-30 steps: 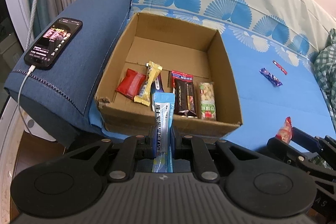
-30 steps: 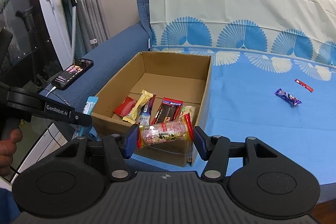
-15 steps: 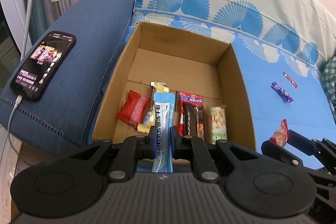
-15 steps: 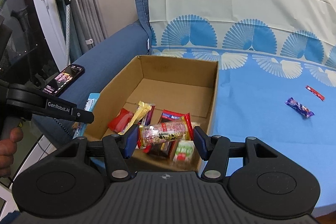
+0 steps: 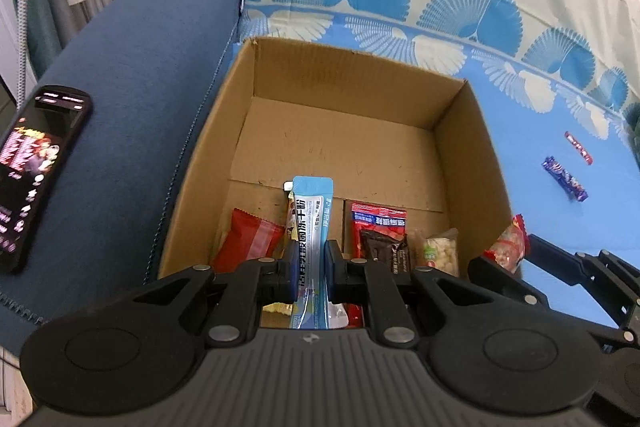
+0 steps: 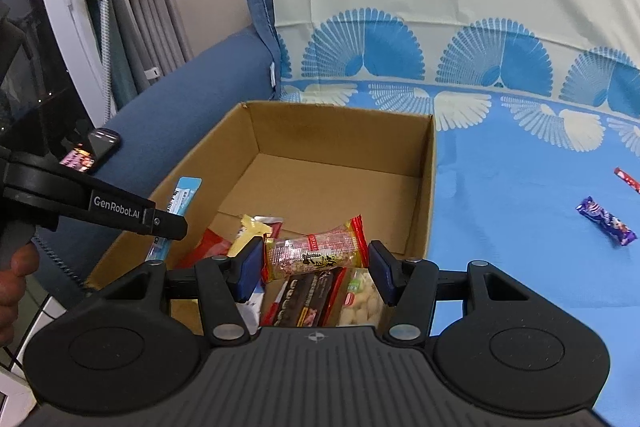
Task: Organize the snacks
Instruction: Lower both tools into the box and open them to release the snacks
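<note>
Left wrist view
Left gripper (image 5: 308, 259): fingers pinching the blue stick pack (image 5: 311, 223), held upright over the near end of the cardboard box (image 5: 472, 147).
Box contents: red packet (image 5: 248, 241), dark bar (image 5: 384, 251), white-bean packet (image 5: 440, 253).

Right wrist view
Right gripper (image 6: 314, 269): fingers clamping the peanut packet (image 6: 316, 251) crosswise, above the box's near edge.
Blue sheet (image 6: 520, 227): purple bar (image 6: 606, 221) lying well apart from the box.
</note>
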